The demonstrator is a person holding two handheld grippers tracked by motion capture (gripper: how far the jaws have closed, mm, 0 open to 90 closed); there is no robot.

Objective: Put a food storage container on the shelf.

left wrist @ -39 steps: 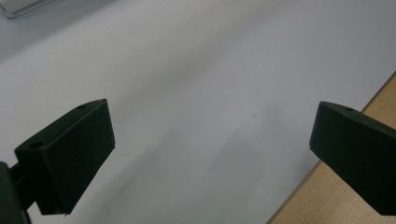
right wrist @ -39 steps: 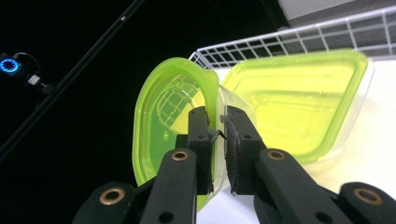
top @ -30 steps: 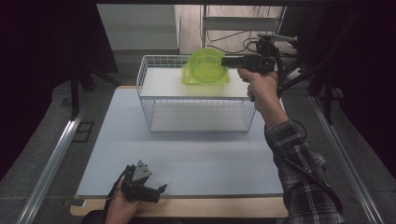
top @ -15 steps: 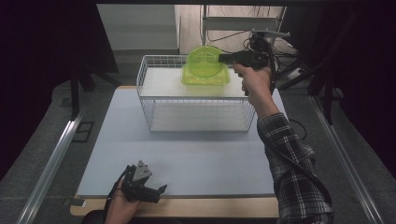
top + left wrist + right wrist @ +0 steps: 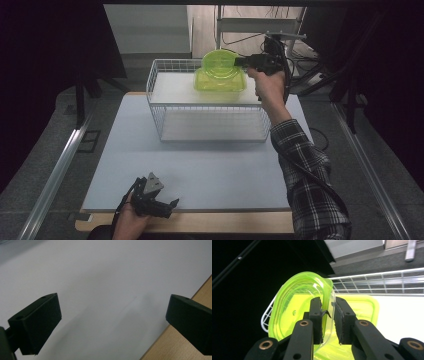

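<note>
— Where's the green container (image 5: 220, 64) right now?

— Up in the air over the far right part of the wire basket (image 5: 165, 131), tipped on its side. The right gripper (image 5: 327, 315) has its jaws pinched on the container's rim, one inside the wall, one outside.

— And below it?

— A green lid (image 5: 220, 85) lies flat in the basket, near the far right corner. The container hangs just above it; I can't tell whether they touch.

— Any room in there?

— The left half of the basket floor is bare. The basket itself sits toward the table's (image 5: 125, 150) far edge, with a wide open stretch between it and the near edge.

— The other hand?

— The left gripper (image 5: 159, 204) rests at the near edge, left of centre, well apart from the basket. Its jaws stand wide apart with nothing between them, right where the white top meets the wooden border (image 5: 190, 345).
</note>
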